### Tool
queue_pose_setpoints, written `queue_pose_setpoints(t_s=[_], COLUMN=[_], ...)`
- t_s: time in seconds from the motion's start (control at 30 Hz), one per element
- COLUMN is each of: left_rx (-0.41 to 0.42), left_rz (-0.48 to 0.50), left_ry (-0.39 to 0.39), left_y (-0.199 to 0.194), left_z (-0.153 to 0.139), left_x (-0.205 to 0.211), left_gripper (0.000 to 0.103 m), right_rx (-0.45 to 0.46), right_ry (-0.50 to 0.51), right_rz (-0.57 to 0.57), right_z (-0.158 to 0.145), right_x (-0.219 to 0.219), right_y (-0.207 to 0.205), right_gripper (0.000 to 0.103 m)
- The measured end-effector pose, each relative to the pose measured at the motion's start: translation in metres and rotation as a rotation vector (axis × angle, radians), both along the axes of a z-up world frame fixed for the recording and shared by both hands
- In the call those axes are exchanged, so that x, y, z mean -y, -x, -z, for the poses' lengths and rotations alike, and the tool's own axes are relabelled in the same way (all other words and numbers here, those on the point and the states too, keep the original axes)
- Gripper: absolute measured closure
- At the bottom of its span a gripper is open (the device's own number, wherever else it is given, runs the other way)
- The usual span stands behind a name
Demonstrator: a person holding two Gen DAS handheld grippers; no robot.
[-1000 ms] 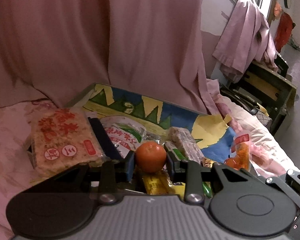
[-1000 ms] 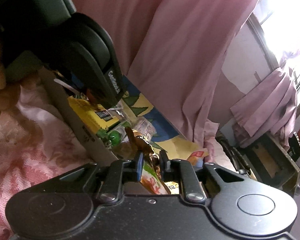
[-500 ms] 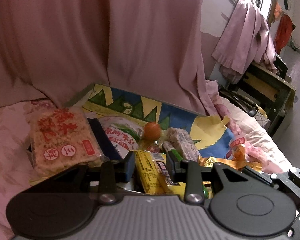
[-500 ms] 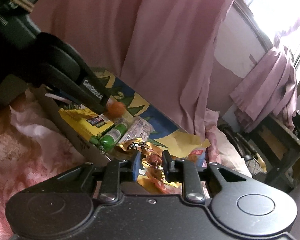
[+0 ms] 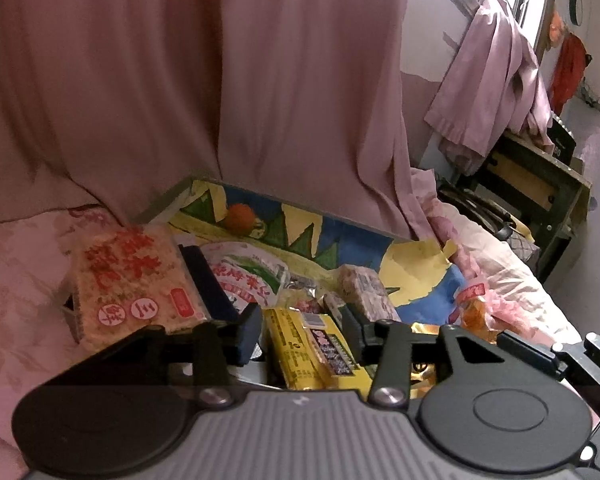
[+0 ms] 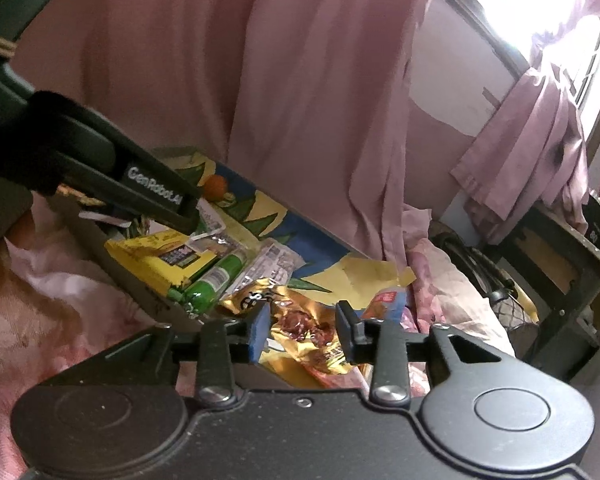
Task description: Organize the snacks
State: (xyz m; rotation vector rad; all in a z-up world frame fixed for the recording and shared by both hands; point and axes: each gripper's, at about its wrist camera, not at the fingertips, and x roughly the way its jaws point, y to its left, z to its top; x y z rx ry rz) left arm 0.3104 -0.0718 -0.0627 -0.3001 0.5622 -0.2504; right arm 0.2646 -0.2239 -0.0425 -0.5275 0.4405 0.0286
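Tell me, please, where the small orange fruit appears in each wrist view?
Left wrist: the orange fruit sits upper centre-left, against the painted box wall.
Right wrist: it sits upper left, just beyond the left gripper.
Shared landmark: the yellow snack packet.

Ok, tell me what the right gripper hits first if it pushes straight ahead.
Probably the gold foil snack packet: it lies right between the open right gripper's fingers. Depth is hard to judge here.

A pink curtain [image 5: 228, 80] hangs behind the bed [image 5: 16, 280]. At right, bright daylight floods a window [image 6: 540, 4]; lilac cloth [image 5: 492, 92] drapes over a dark wooden cabinet [image 5: 540, 184].
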Motion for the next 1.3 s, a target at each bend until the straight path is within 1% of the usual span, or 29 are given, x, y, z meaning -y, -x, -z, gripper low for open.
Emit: queue_pose_setpoints(t_s=[0.33, 0.47, 0.63, 0.8, 1.1, 1.2, 1.3], left_rx=[0.024, 0.037, 0.066, 0.098, 0.129, 0.131, 0.132], left_rz=[-0.013, -0.026, -0.048, -0.076, -0.127, -0.140, -0.152], left_ry=[-0.009, -0.019, -0.030, -0.051, -0.121, -0.132, -0.147], left_y=[0.012, 0.019, 0.030, 0.045, 0.076, 0.088, 0.099], left_z=[-0.014, -0.020, -0.032, -0.046, -0.061, -0.065, -0.069], left_x=[-0.002, -0.002, -0.005, -0.008, -0.016, -0.020, -0.023], left_gripper=[0.040, 0.031, 0.020, 0.009, 0.001, 0.001, 0.001], right_rx=[0.000, 0.004, 0.018, 0.039, 0.088, 0.099, 0.107], right_ry=[-0.100, -0.161, -0.256, -0.335, -0.414, -0.443, -0.468], right_rz=[0.044, 0.067, 0.101, 0.121, 0.122, 0.114, 0.112], right_z=[-0.015, -0.023, -0.037, -0.053, -0.078, -0.086, -0.091], right_x=[0.013, 0.021, 0.034, 0.044, 0.052, 0.054, 0.055], right_y=[0.005, 0.008, 0.016, 0.029, 0.059, 0.071, 0.082], right_gripper=[0.053, 0.047, 0.035, 0.026, 0.016, 0.011, 0.009])
